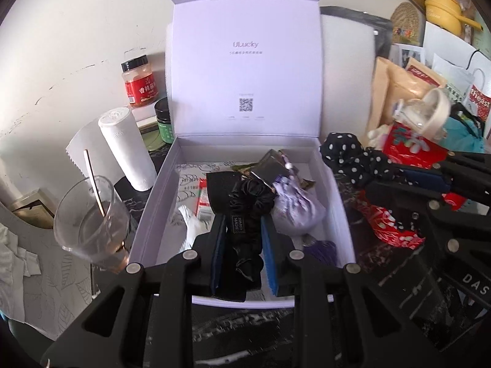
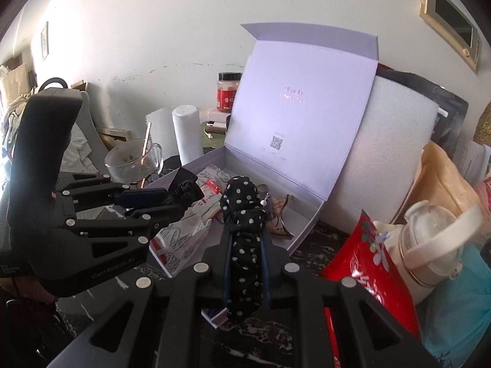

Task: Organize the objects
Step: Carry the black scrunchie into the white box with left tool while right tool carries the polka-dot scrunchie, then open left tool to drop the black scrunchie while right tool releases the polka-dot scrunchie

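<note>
Both sets of jaws are closed on fabric: the left gripper (image 1: 242,245) clamps a black satin scrunchie (image 1: 245,214) low in the centre of its frame, over the open lilac gift box (image 1: 147,202); the right gripper (image 2: 245,263) pinches a black polka-dot scrunchie (image 2: 244,214) mid-frame, at the box's near corner. Both are mid-delivery, it seems. Next, each should lower inside the walls and release, clear of the lavender pouch (image 1: 294,205).
</note>
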A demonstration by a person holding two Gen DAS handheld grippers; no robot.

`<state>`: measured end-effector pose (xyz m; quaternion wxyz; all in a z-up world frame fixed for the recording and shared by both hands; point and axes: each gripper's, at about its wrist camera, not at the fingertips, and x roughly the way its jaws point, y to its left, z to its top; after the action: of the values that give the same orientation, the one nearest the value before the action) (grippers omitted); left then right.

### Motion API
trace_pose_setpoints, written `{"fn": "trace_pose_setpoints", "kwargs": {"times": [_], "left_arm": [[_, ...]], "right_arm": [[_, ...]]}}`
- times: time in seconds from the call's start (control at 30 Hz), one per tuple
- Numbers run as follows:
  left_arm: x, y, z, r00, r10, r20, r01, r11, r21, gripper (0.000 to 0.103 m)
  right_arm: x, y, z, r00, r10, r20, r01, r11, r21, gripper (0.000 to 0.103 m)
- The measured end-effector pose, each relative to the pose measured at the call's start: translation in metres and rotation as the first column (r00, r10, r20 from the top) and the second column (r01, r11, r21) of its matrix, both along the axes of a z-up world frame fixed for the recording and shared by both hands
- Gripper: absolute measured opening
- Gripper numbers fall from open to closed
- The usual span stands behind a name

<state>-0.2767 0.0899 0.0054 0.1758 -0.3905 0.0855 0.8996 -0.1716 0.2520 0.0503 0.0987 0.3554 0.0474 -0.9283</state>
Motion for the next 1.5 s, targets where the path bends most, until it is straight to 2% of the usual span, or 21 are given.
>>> {"fn": "trace_pose_setpoints", "kwargs": {"times": [0.2, 0.3, 0.53, 0.6, 0.77, 0.9, 0.97, 1.23, 1.5], "left_arm": [[-0.032, -0.001, -0.011, 1.0, 0.029, -0.002, -0.029, 1.0, -0.006, 0.022], [-0.05, -0.004, -0.014, 0.999, 0.033, 0.008, -0.033, 0.999, 0.019, 0.022], [-0.088, -0.001, -0.013, 0.999, 0.041, -0.004, -0.041, 0.999, -0.004, 0.022], [-0.099, 0.001, -0.014, 0.999, 0.043, -0.004, -0.043, 0.999, -0.013, 0.022], [-0.12, 0.001, -0.029, 0.998, 0.045, 0.035, -0.044, 0.998, -0.054, 0.022], [-0.128, 0.005, -0.05, 0.996, 0.04, 0.084, -0.032, 0.994, -0.101, 0.022], [-0.129, 0.007, -0.056, 0.995, 0.04, 0.09, -0.03, 0.994, -0.107, 0.022], [-0.126, 0.013, -0.063, 0.997, 0.03, 0.075, -0.02, 0.991, -0.131, 0.023], [-0.128, 0.012, -0.069, 0.994, 0.033, 0.101, -0.02, 0.992, -0.123, 0.023]], "right_arm": [[-0.027, -0.002, -0.007, 1.0, -0.005, 0.016, 0.005, 1.0, 0.0, 0.015], [-0.042, -0.002, -0.012, 0.999, -0.023, 0.035, 0.023, 1.0, 0.007, 0.015], [-0.075, -0.003, -0.015, 0.999, -0.008, 0.053, 0.007, 1.0, 0.018, 0.015], [-0.088, -0.002, -0.016, 0.998, 0.006, 0.067, -0.006, 1.0, -0.005, 0.015], [-0.113, 0.003, -0.029, 0.995, 0.004, 0.099, -0.001, 1.0, -0.028, 0.015], [-0.122, 0.011, -0.047, 0.993, 0.001, 0.114, 0.01, 0.995, -0.096, 0.015], [-0.129, 0.008, -0.059, 0.987, 0.012, 0.159, -0.001, 0.998, -0.068, 0.015], [-0.125, 0.001, -0.058, 0.989, 0.046, 0.144, -0.035, 0.996, -0.078, 0.015], [-0.125, -0.001, -0.058, 0.987, 0.06, 0.15, -0.049, 0.996, -0.077, 0.016]]}}
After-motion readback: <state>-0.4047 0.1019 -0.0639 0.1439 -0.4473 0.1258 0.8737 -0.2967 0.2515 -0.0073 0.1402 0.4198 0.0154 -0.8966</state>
